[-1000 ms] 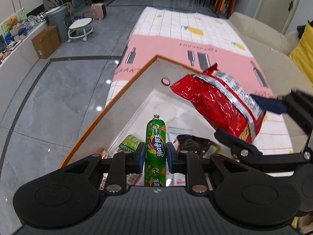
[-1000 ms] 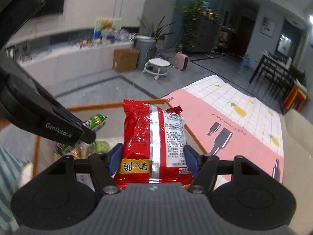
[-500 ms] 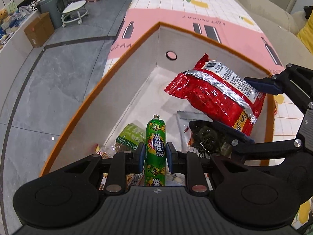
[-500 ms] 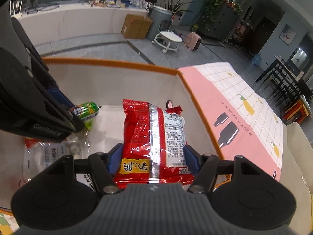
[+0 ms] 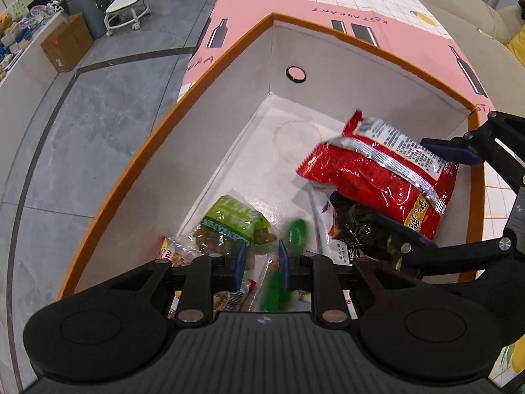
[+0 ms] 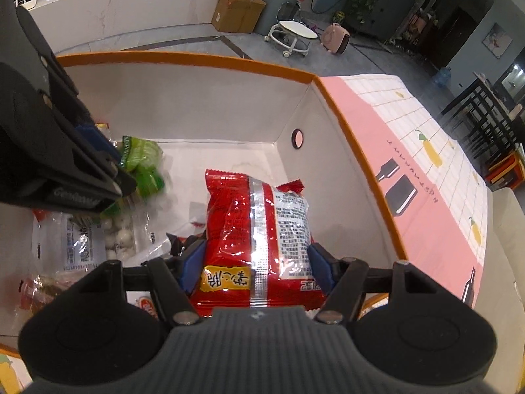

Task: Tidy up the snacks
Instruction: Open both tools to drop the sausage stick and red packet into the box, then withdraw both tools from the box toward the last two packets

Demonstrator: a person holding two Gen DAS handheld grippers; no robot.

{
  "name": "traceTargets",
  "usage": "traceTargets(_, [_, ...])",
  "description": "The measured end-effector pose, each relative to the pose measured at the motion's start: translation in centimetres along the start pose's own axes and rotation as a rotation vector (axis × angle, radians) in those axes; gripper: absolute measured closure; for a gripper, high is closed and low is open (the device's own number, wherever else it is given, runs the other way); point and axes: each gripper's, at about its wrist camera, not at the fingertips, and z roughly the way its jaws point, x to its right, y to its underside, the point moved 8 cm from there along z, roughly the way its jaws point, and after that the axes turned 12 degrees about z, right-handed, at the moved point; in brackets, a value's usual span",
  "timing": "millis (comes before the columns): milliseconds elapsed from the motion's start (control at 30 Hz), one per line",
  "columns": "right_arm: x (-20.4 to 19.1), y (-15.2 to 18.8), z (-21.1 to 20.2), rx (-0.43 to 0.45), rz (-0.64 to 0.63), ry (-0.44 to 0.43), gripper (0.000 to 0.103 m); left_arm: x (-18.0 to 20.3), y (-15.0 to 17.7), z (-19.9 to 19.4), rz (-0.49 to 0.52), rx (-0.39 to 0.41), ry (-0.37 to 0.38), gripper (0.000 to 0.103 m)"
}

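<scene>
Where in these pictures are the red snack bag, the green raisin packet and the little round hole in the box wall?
red snack bag (image 6: 259,229): right wrist view, silver seam on its front.
green raisin packet (image 5: 231,216): left wrist view, green label.
round hole (image 5: 296,74): left wrist view, its pink centre.
</scene>
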Motion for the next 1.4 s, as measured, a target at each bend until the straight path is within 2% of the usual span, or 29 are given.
traceTargets(100, [0.2,0.1,-0.3,-0.006,0.006,0.000,0.036,0.1,-0.1,-0.4,0.008,0.000,-0.007,0.068])
traceTargets(200, [0.3,-0.1,-1.1,-0.002,0.022,-0.007,0.029,0.1,-0.1,-1.0,0.009,0.010,-0.008,0.058])
traceTargets(267, [0.6,-0.4,-1.7,0.012,0.033,-0.005,0.025,0.1,-0.1,-1.7,-0.004,0.025,-0.014,0.055])
traceTargets(400, [1.2,-0.8,-3.4,0.049,0.063,0.000,0.024,0.3,-0.4,-3.3,0.001,0.070,-0.025,0.050])
traceTargets(567, [2.8,-1.0,-6.4,0.123,0.150,-0.002,0.023,1.1,-1.0,-5.8,0.011,0.151,-0.057,0.050])
traceTargets(767, [5.2,0.3,-10.7,0.221,0.311,-0.026,0.023,2.8,-1.4,-9.0,0.003,0.257,-0.051,0.050])
traceTargets(900, [6.9,2.4,-13.1,0.256,0.432,-0.056,0.023,4.8,-1.3,-10.9,0.018,0.320,-0.044,0.050])
traceTargets(1067, [8.6,6.1,-15.3,0.292,0.528,-0.051,0.023,8.4,-1.0,-12.6,0.068,0.387,-0.017,0.046])
traceTargets(1300, [11.0,12.5,-15.9,0.285,0.647,-0.005,0.023,14.0,-0.4,-12.4,0.126,0.400,0.069,0.046])
traceTargets(1400, [12.0,15.3,-15.4,0.274,0.689,0.046,0.024,16.3,-0.3,-11.5,0.152,0.395,0.096,0.046])
